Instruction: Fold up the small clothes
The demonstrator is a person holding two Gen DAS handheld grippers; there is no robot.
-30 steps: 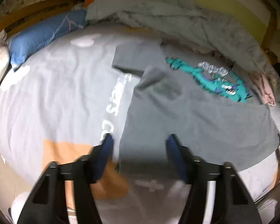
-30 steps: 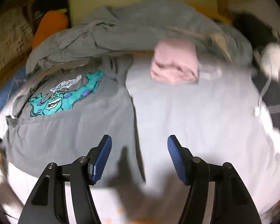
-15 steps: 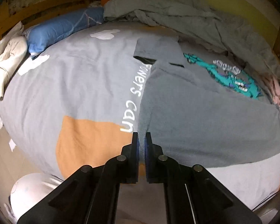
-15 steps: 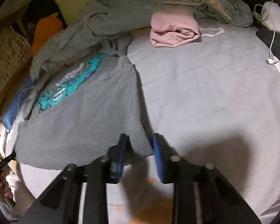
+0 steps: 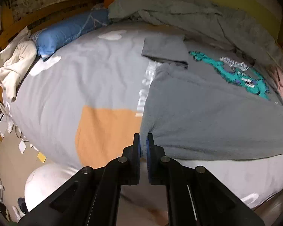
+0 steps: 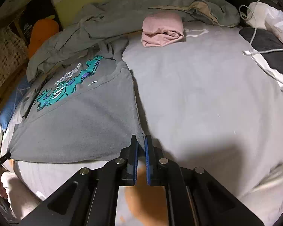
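A small grey T-shirt (image 5: 207, 113) with a teal monster print lies spread on the bed; it also shows in the right wrist view (image 6: 84, 120). My left gripper (image 5: 143, 141) is shut on the shirt's near left hem corner. My right gripper (image 6: 141, 143) is shut on the near right hem corner. The hem is stretched between the two and lifted slightly off the sheet. The left gripper's tip (image 6: 1, 159) shows at the far left edge of the right wrist view. One sleeve (image 5: 166, 50) lies flat at the far side.
The grey bedsheet (image 6: 207, 94) has orange patches. A folded pink garment (image 6: 162, 30) sits at the back. A crumpled grey blanket (image 5: 188, 13), blue pillow (image 5: 69, 30) and orange cushion (image 6: 41, 35) lie behind. A white cable (image 6: 262, 56) and dark cloth lie right.
Both grippers were open above the hem a second ago. They have closed on the two hem corners and pulled the hem taut and slightly up.
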